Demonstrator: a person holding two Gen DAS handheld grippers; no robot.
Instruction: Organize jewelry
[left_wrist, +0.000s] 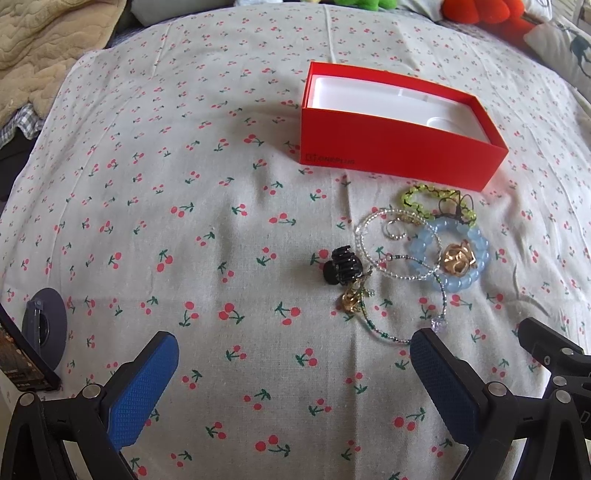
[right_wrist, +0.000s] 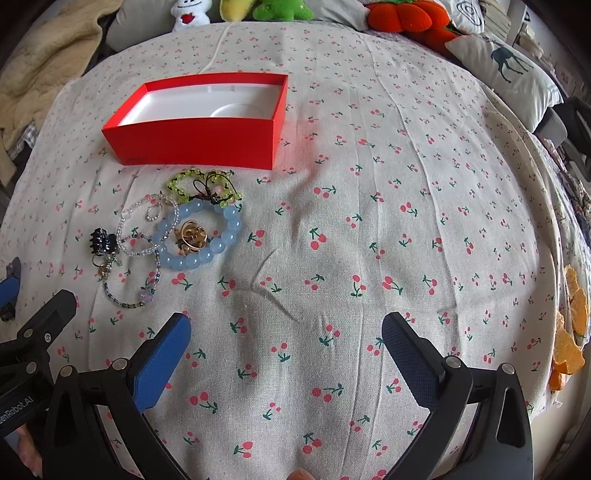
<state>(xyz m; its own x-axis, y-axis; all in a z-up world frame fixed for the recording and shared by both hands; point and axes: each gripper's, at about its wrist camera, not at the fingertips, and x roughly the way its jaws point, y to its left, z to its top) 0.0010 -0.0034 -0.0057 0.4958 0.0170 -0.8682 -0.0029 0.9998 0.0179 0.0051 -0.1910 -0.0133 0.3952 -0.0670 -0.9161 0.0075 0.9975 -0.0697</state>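
The red box (left_wrist: 391, 147) carries dark print low on its long side, near one corner: a small square logo and the word "ONEPLUS". From the right wrist view the same print is too faint to read. On the black gripper frame (right_wrist: 18, 402) at that view's left edge, white letters read "enRobot.AI", the start cut off.

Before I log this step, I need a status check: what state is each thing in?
Red box: open, lidless, nothing in its white tray.
Blue bead bracelet: on the cloth, ringing a gold piece.
Green bead bracelet: on the cloth, near the box.
Black hair claw: on the cloth, closed.
Left gripper: open, holding nothing.
Right gripper: open, holding nothing.
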